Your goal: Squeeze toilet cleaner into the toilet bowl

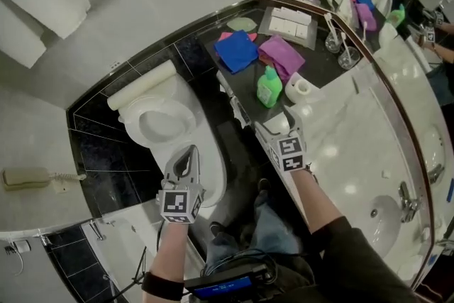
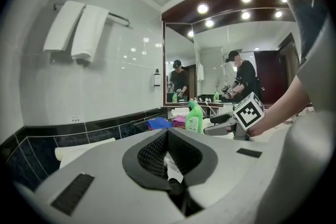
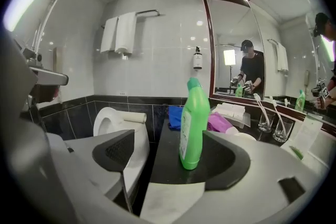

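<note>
My right tongs (image 1: 282, 125) are spread wide with nothing pinched. The green bottle (image 3: 192, 122) stands straight ahead of them, lined up with the gap and a little toward the right-hand jaw. As far as I can see, neither pad touches it. My left tongs (image 1: 184, 161) are pressed together and empty. They hang over the near rim of the toilet bowl (image 1: 159, 120), well apart from the bottle.

The bottle is upright on the dark counter (image 1: 245, 85), cap on top, its long axis vertical, so the jaws would meet its flat sides squarely. The right hand is plainly the nearer one, and I judge a short push forward would put the body between the pads.

The room around it is tight in places:
- The counter's front edge runs just to the bottle's left, with the drop toward the toilet beyond it.
- A white roll (image 1: 301, 89) sits just beside the bottle on its right.
- The blue cloth (image 1: 235, 51) and purple cloth (image 1: 281, 57) lie behind it.

The way to the bowl, leftward and down off the counter, looks open. The left tongs are the one thing standing over that rim.
</note>
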`<state>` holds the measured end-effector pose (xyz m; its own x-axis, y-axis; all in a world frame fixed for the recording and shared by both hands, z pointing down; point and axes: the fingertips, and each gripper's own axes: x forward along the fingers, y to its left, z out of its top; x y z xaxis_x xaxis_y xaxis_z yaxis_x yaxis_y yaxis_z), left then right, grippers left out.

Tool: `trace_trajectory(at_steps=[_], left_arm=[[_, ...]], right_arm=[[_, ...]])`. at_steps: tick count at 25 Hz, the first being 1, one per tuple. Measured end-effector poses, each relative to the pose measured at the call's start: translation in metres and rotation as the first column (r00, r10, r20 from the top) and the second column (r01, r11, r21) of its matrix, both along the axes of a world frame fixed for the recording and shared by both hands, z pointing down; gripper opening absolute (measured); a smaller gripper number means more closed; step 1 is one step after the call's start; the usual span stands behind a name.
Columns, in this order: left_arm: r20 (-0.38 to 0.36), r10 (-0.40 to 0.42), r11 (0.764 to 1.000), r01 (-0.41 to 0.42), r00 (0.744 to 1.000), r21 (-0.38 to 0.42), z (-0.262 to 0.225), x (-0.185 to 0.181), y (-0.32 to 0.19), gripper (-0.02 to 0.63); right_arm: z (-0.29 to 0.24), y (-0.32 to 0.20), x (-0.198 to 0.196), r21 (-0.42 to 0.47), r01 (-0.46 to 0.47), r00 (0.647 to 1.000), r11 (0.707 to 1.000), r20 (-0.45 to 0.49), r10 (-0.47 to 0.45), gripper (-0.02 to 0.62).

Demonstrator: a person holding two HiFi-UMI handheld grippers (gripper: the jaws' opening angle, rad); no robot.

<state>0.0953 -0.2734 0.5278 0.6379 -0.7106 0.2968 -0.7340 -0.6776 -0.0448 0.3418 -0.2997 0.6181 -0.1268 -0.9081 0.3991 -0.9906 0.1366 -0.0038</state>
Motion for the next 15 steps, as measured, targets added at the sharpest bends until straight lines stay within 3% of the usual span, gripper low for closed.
trace_trajectory(at_steps=[6, 15], left_arm=[[0.015, 0.032, 0.999, -0.032, 0.999, 0.0, 0.019, 0.051, -0.034, 0.0], [0.011, 0.055, 0.998, -0.055, 0.998, -0.014, 0.036, 0.106, -0.074, 0.0]], right_arm=[[0.033, -0.038, 0.037, 0.008, 0.008, 1.0, 1.0, 0.016, -0.008, 0.431], [0.052, -0.081, 0.045, 0.064, 0.057, 0.998, 0.996, 0.037, -0.059, 0.43]])
